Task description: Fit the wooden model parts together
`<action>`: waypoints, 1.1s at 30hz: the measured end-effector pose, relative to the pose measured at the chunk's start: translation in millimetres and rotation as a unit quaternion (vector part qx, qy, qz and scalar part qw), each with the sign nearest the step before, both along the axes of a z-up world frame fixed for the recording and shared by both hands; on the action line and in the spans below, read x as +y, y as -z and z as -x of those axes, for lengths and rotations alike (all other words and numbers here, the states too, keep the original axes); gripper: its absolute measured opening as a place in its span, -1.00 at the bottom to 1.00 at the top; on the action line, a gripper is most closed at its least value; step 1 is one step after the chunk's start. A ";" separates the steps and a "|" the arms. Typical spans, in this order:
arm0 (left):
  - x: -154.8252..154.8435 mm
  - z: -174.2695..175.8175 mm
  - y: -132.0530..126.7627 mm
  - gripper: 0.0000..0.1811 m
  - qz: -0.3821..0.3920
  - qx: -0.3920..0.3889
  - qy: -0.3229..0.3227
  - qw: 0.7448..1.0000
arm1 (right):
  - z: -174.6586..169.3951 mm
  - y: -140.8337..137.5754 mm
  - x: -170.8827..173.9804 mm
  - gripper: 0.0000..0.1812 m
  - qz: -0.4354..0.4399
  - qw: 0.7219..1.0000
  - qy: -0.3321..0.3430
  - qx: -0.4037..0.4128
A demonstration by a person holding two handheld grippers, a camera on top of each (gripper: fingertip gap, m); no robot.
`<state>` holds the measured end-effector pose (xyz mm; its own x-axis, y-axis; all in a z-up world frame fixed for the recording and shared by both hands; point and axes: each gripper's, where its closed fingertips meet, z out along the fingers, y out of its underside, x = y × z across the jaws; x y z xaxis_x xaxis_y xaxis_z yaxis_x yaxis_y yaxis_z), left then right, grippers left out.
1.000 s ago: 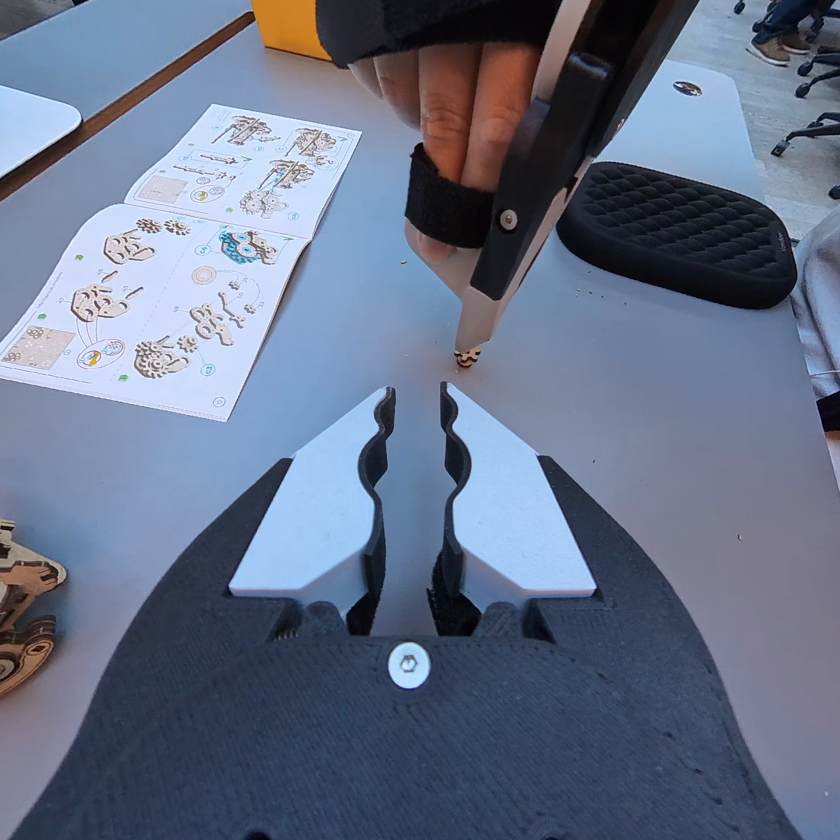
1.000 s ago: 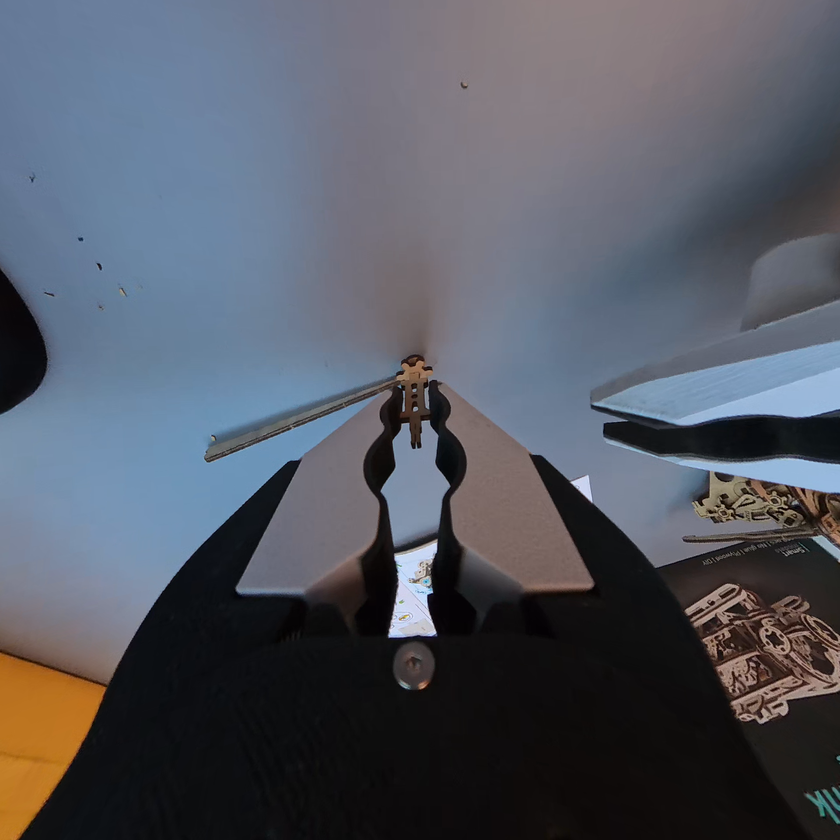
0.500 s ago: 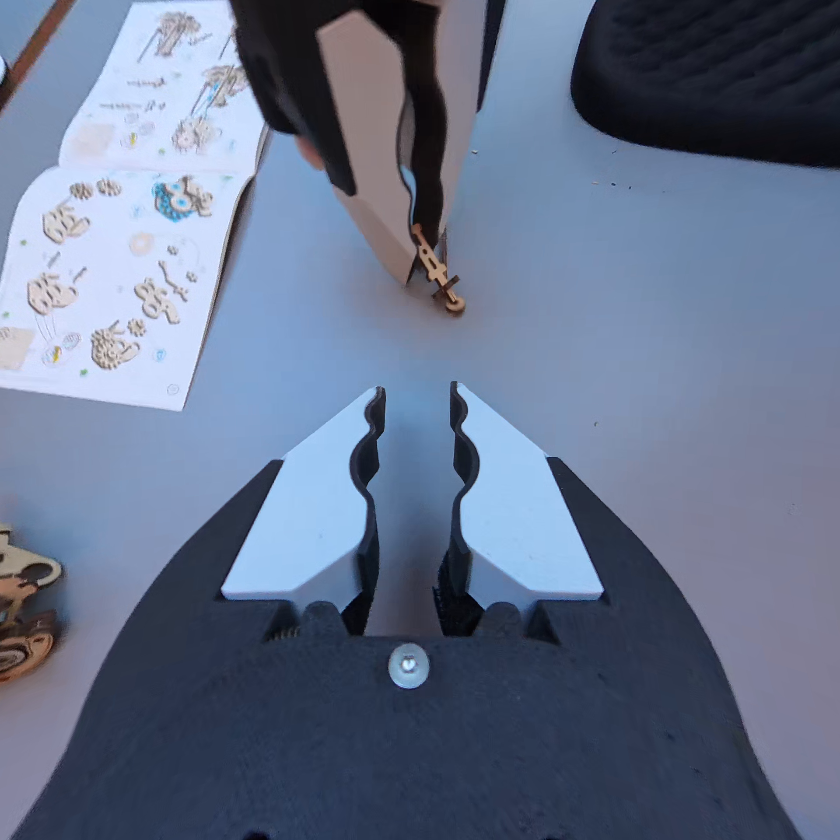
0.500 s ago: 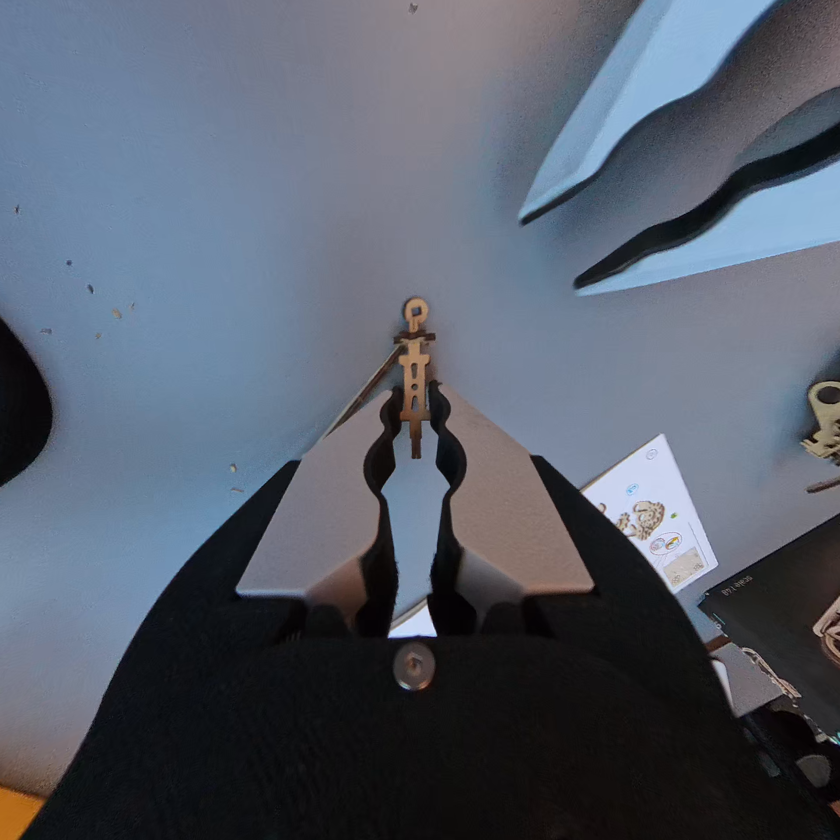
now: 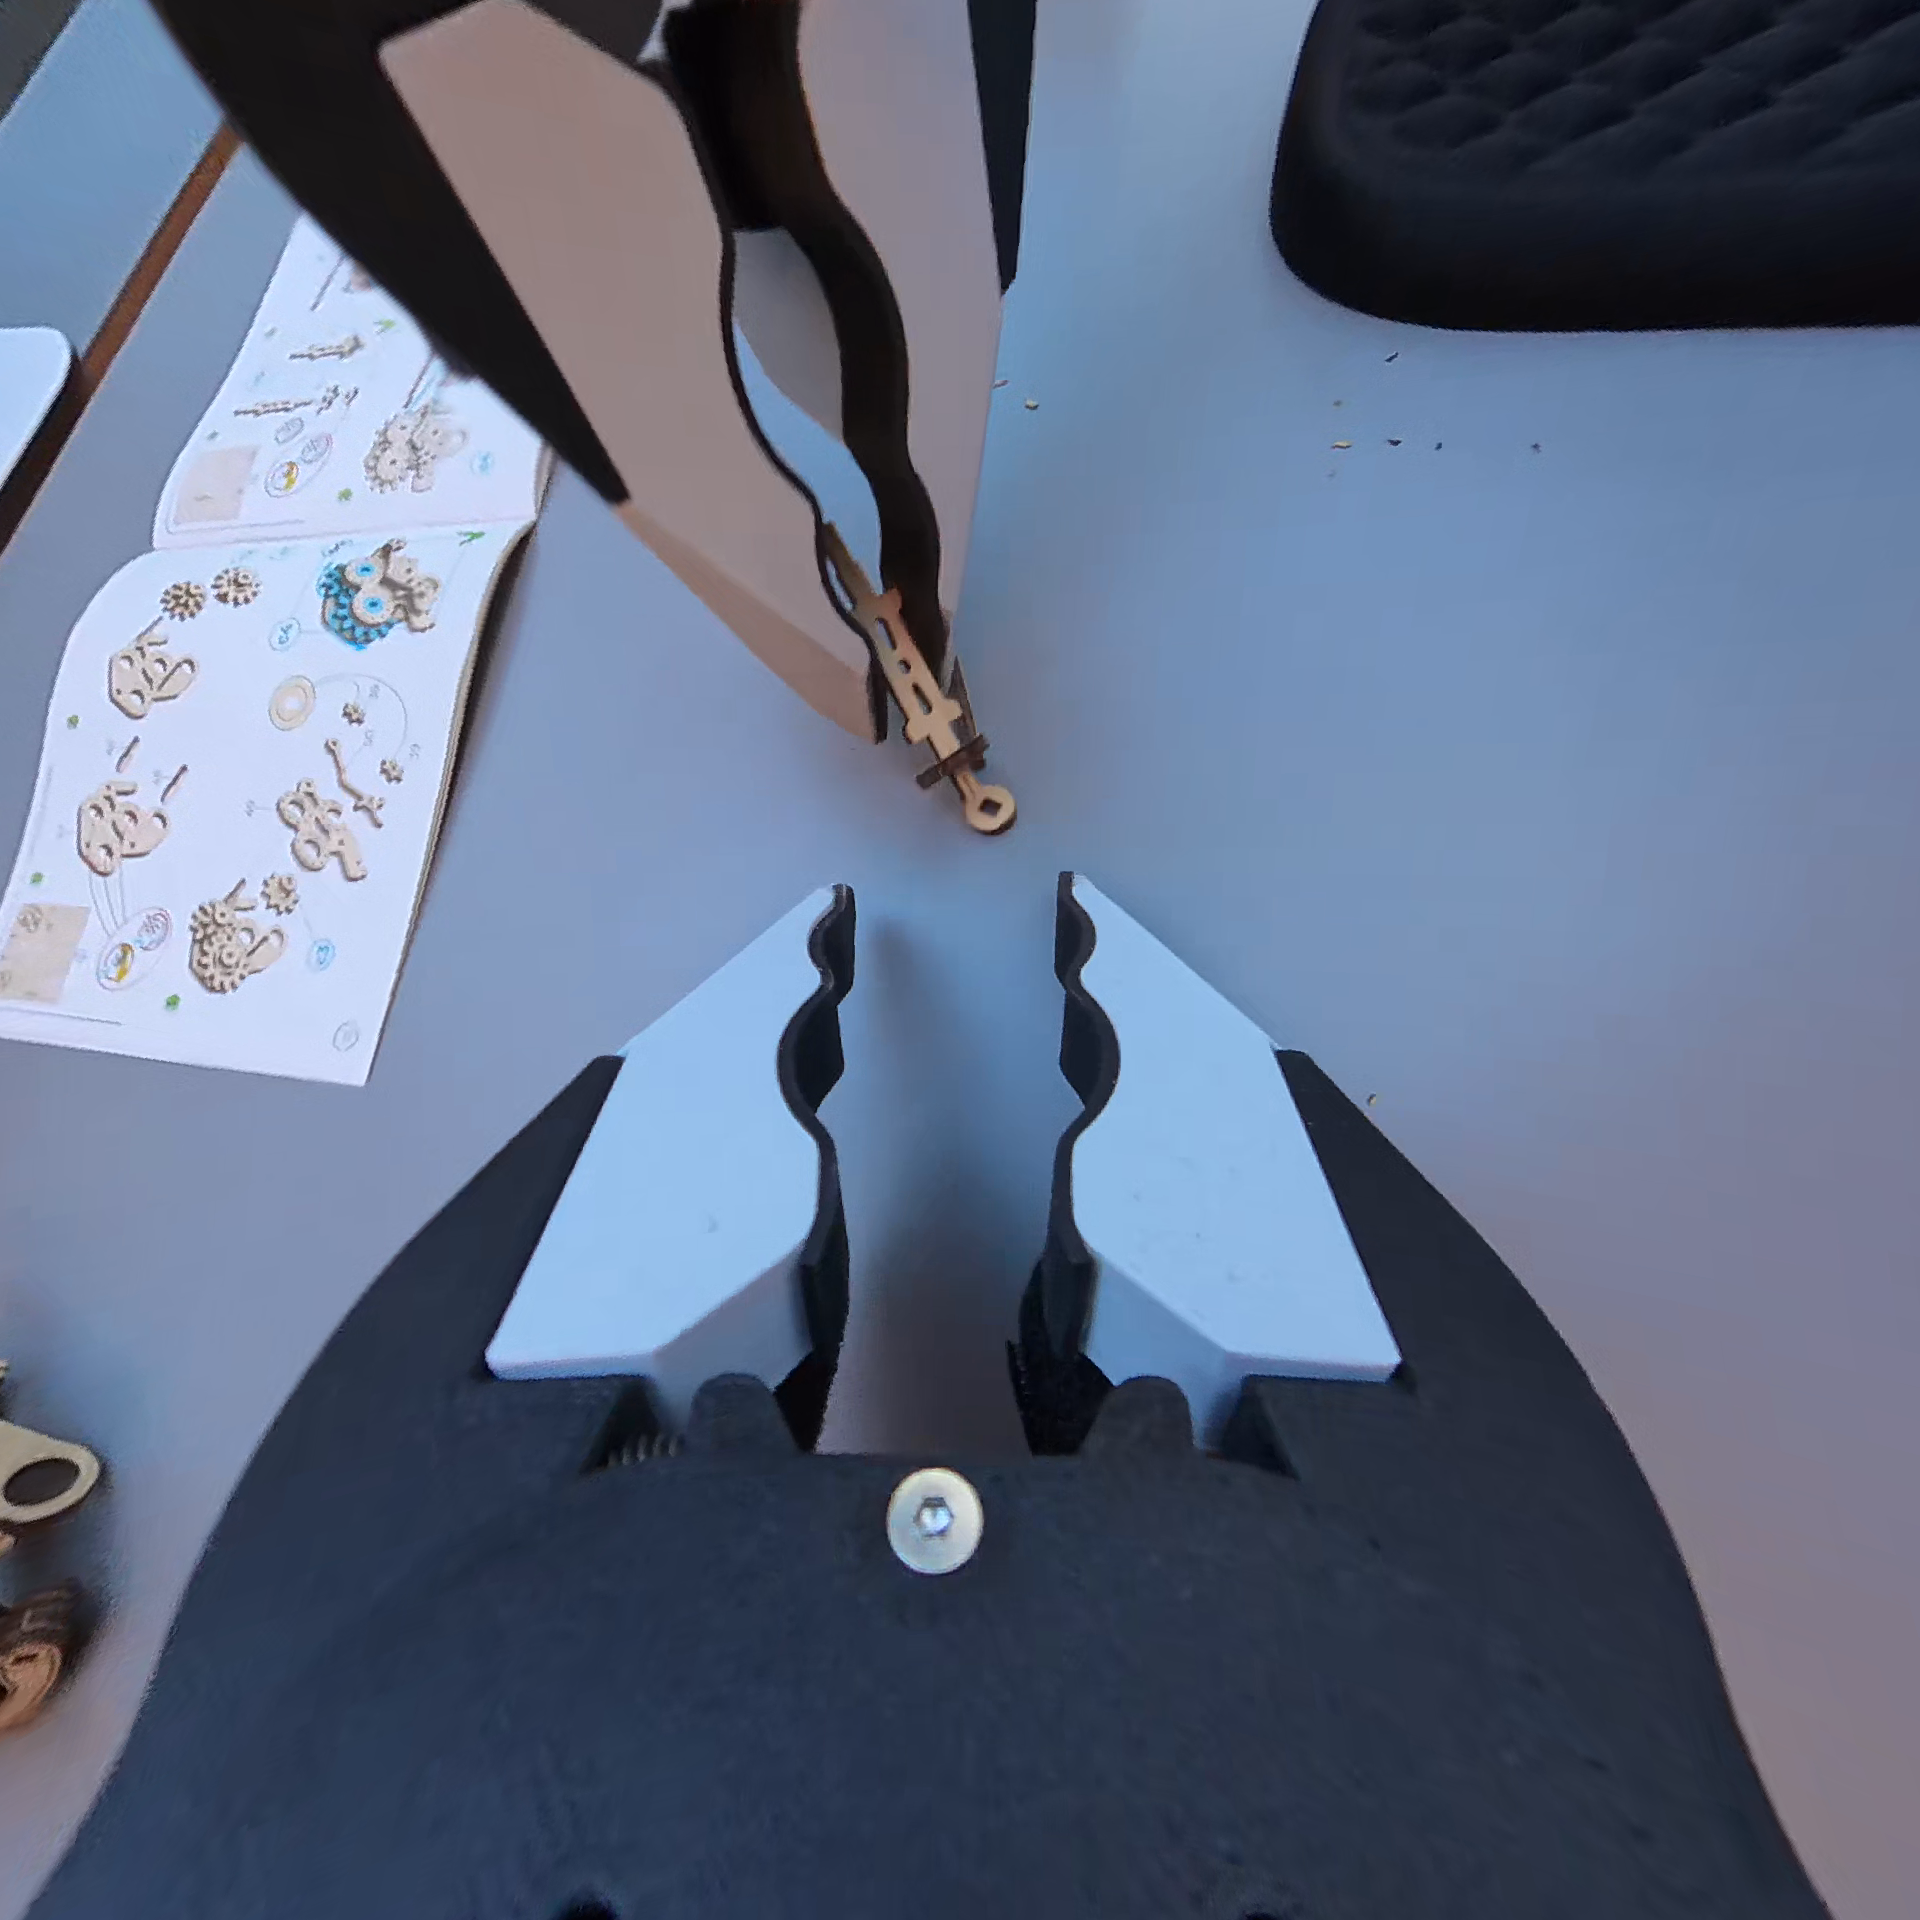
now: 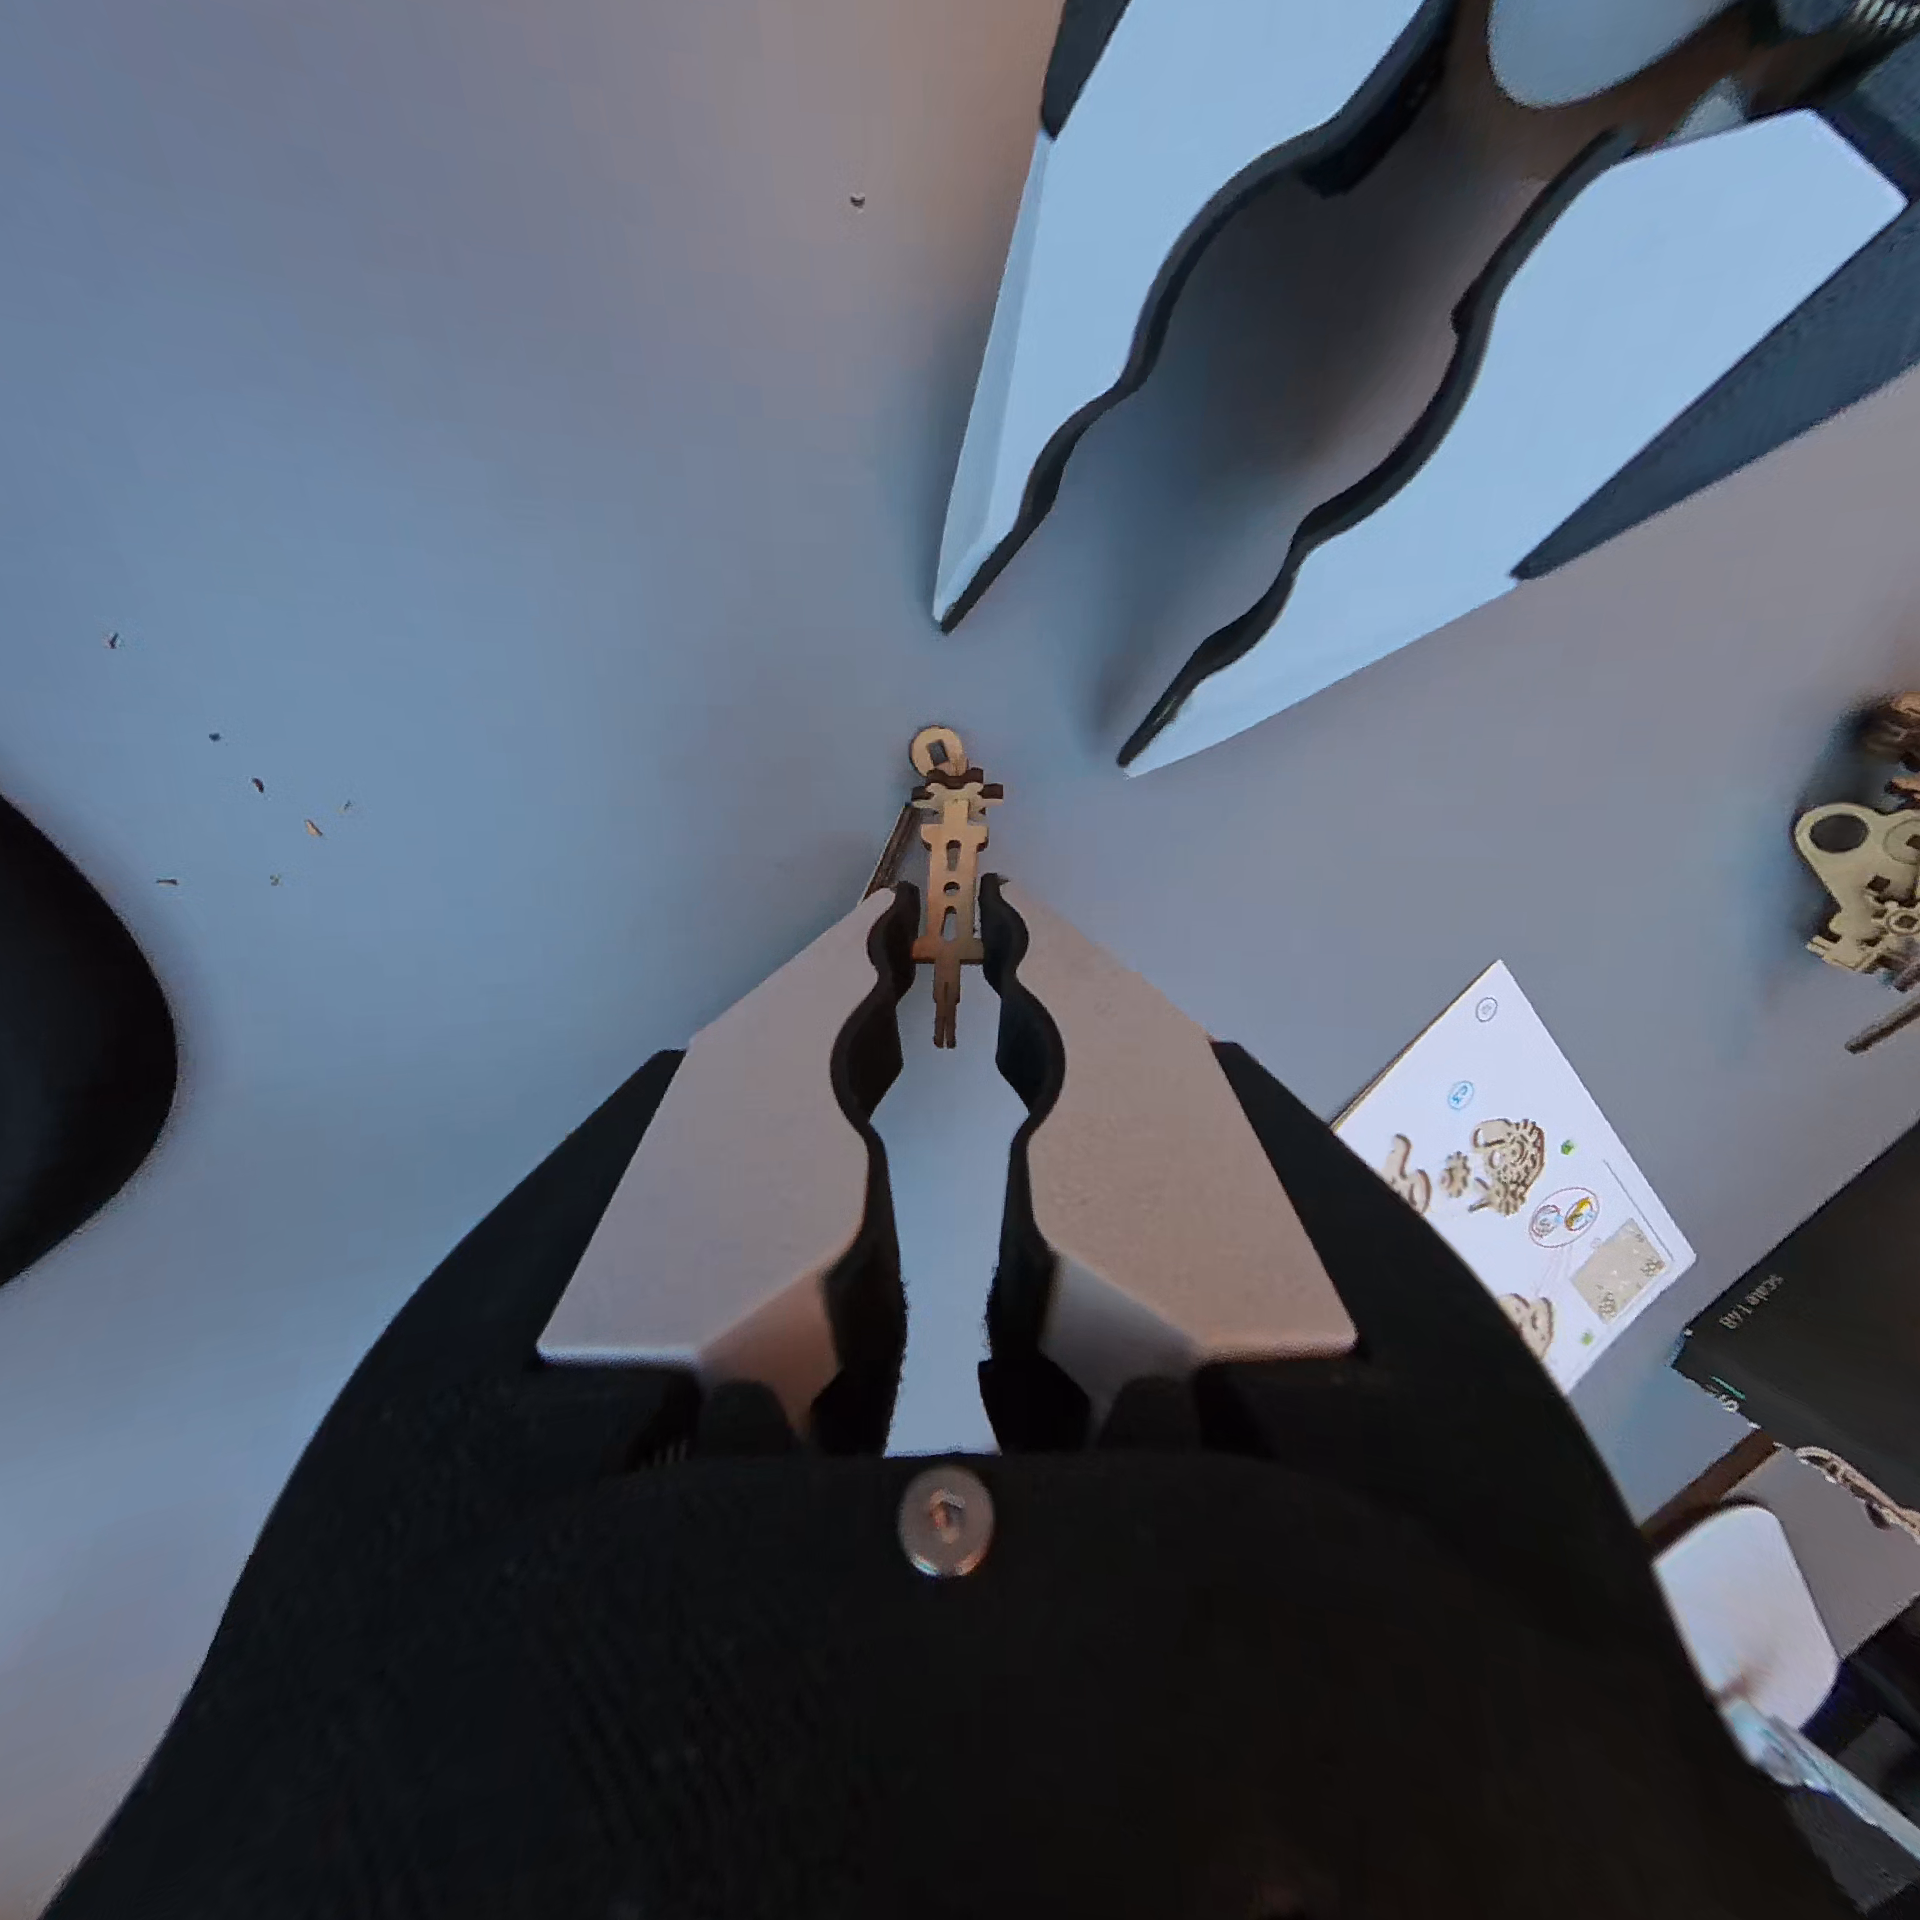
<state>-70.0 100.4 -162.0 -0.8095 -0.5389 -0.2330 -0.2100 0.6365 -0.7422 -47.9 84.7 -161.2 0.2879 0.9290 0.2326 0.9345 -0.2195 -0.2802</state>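
My right gripper [image 6: 948, 891] is shut on a thin slotted wooden strip [image 6: 950, 831] with a small cross piece and a ring at its free end. The ring end sits low at the grey table [image 6: 468, 416]; I cannot tell if it touches. In the left wrist view the right gripper [image 5: 920, 707] comes down from the top and the strip [image 5: 940, 727] slants towards my left gripper [image 5: 954, 888]. The left gripper is open and empty, its tips a short gap from the ring. It also shows in the right wrist view [image 6: 1034, 694], upper right.
An open instruction booklet [image 5: 239, 727] lies left of the grippers. A black quilted cushion [image 5: 1610, 156] lies at the far right. A partly built wooden model [image 5: 31, 1475] lies at the left edge. A black box [image 6: 1829, 1330] is near the booklet. Wood crumbs dot the table. Only a small space, under 4 cm, lies between the two pairs of fingers. The partly built wooden model [image 5: 31, 1475] is about equally far from each gripper, around 20 cm. It turns up in the right wrist view [image 6: 1844, 844] as well.
The right gripper has tilted from upright to slanting, so the strip now points at the left gripper. The left gripper has moved closer and its jaws have opened wider.
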 end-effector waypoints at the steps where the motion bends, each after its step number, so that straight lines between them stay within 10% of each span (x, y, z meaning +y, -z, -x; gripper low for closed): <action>1: 3.0 -1.2 -0.3 -0.60 0.001 -0.002 -0.005 1.000 | -0.1 -1.3 0.3 -0.88 -0.006 1.000 0.010 0.015; 20: -22.6 -6.4 2.6 -0.93 0.000 -0.007 0.025 1.000 | -8.7 -36.5 -21.4 -0.88 -0.154 0.951 0.156 0.216; 33: -16.3 -18.5 -22.5 -0.94 0.059 -0.062 -0.016 0.996 | -10.3 -51.5 -36.3 -0.88 -0.244 0.948 0.152 0.133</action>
